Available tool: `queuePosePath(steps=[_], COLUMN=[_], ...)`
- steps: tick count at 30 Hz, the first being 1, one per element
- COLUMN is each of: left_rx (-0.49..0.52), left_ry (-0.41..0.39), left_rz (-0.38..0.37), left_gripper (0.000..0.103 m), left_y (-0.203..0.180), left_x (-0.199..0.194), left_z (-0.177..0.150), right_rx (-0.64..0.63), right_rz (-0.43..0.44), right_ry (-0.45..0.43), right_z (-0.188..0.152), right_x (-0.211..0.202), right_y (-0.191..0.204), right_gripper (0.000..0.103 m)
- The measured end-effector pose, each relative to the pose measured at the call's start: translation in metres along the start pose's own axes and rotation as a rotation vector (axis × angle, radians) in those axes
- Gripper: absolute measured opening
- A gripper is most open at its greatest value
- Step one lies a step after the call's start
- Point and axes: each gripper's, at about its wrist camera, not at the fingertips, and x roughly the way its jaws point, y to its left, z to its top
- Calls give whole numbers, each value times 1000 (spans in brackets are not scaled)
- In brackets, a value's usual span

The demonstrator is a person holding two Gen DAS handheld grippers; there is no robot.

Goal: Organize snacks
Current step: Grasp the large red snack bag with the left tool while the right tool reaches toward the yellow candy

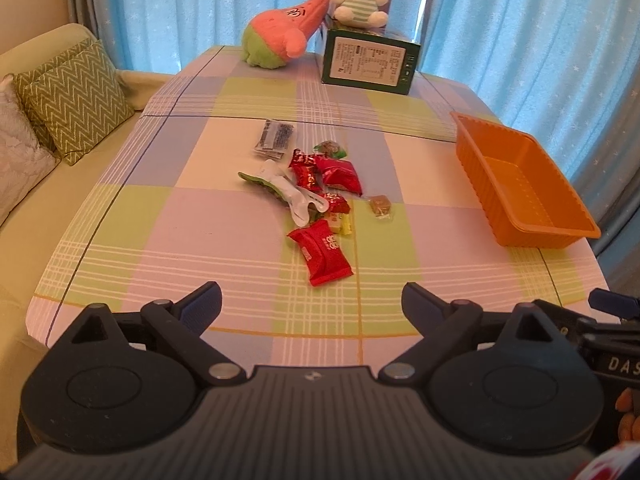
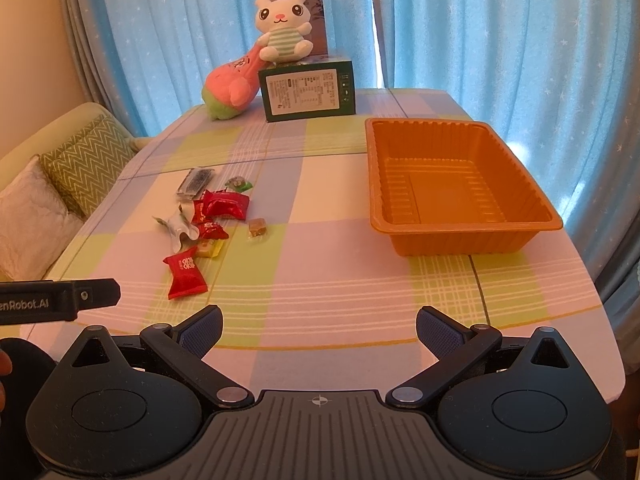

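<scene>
While both pairs of tongs are held low over the near edge of the bench (image 2: 320, 280), nothing is gripped by either. The left tongs (image 1: 312, 300) are seen spread wide, with only the checked cloth between their pads; no earlier view is given to compare. The right tongs (image 2: 319, 324) are likewise spread apart and bare.

Just beyond the left tongs a red snack packet (image 1: 320, 256) is laid flat on the cloth. Behind it the other snacks (image 1: 316, 184) are scattered in a loose heap near the middle of the bench: more red wrappers, a white and green packet, a small yellow one, and a dark sachet (image 1: 276, 138) at the far side. A brown caramel (image 1: 380, 205) is set slightly apart to the right.

An orange tray (image 2: 460, 236) is placed well to the right of the heap, with no snack inside. At the far end a green box (image 2: 308, 94) is stood, a rabbit plush (image 2: 284, 28) seated on it and a pink plush (image 2: 232, 88) leaned beside it.
</scene>
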Motion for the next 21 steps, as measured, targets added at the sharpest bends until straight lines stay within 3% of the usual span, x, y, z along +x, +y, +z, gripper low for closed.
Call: queuePosePath(steps=[6, 9, 11, 16, 21], left_rx=[-34, -66, -74, -81, -78], left_ry=[3, 8, 16, 35, 44], left_rz=[18, 16, 17, 21, 22], left_gripper=[90, 88, 85, 68, 58], left_y=[2, 3, 3, 3, 1], left_x=[32, 52, 65, 96, 118], left_z=[8, 11, 12, 15, 18], right_rx=[-10, -14, -9, -3, -2], right_rz=[21, 27, 27, 24, 21], right_ry=[7, 17, 31, 65, 89], right_z=[5, 7, 7, 7, 7], right_x=[24, 39, 50, 75, 94], right_y=[-2, -4, -6, -9, -8], right_gripper=[103, 89, 87, 87, 87])
